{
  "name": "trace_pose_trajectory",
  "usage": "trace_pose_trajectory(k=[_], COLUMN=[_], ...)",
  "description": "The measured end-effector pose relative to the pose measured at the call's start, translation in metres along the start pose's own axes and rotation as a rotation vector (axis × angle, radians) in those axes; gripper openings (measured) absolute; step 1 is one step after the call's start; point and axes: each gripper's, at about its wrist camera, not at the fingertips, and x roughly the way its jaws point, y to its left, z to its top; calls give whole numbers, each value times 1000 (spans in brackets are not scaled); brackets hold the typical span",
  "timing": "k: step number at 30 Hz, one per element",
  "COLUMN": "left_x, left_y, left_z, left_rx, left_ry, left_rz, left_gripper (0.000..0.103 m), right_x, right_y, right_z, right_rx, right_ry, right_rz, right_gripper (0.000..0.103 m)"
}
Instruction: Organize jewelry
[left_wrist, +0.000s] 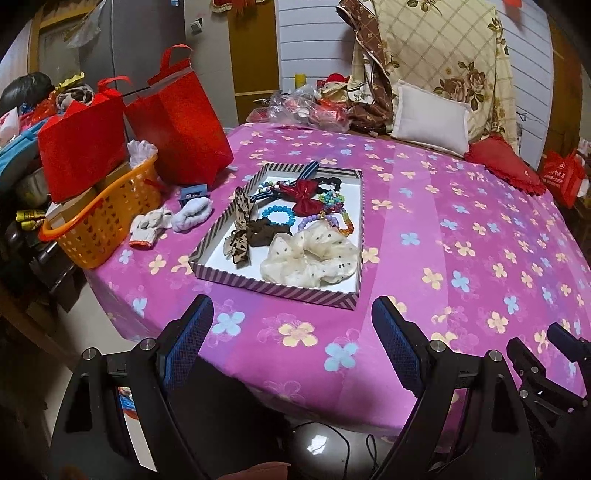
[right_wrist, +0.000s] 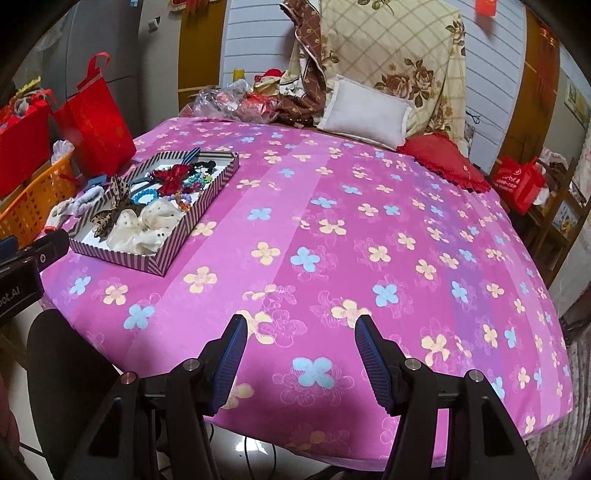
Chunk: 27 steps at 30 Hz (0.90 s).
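Observation:
A shallow striped box (left_wrist: 275, 288) (right_wrist: 207, 192) lies on the pink flowered table. Inside are a cream scrunchie (left_wrist: 314, 258) (right_wrist: 144, 225), a red bow (left_wrist: 304, 197) (right_wrist: 173, 179), a spotted ribbon bow (left_wrist: 240, 225), a brown scrunchie (left_wrist: 264, 230), a blue bead bracelet (left_wrist: 279, 218) and several coloured bead bracelets (left_wrist: 336, 210). My left gripper (left_wrist: 291, 310) is open, above the near table edge just in front of the box, nothing between its fingers. My right gripper (right_wrist: 301, 330) is open and empty over bare cloth, well right of the box.
Left of the box are an orange basket (left_wrist: 103, 229), two red bags (left_wrist: 184, 125), a blue hair claw (left_wrist: 194, 194) and pale socks or scrunchies (left_wrist: 192, 216). Pillows (left_wrist: 430, 118) and a red cushion (left_wrist: 506, 166) line the far side. Cables lie on the floor below.

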Motion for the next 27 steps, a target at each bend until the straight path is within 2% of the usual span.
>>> trace_pose_trajectory(k=[21,27], left_x=[11,16], left_y=[7,14], left_z=[-8,-9], left_rx=[-13,-28], left_ry=[27,35], left_rz=[-14,-14], left_gripper=[88,87], right_x=[3,4], right_y=[10,13], right_z=[2,19], right_rx=[-20,-11], right_ry=[8,14], right_rz=[-8,14], right_gripper=[59,59])
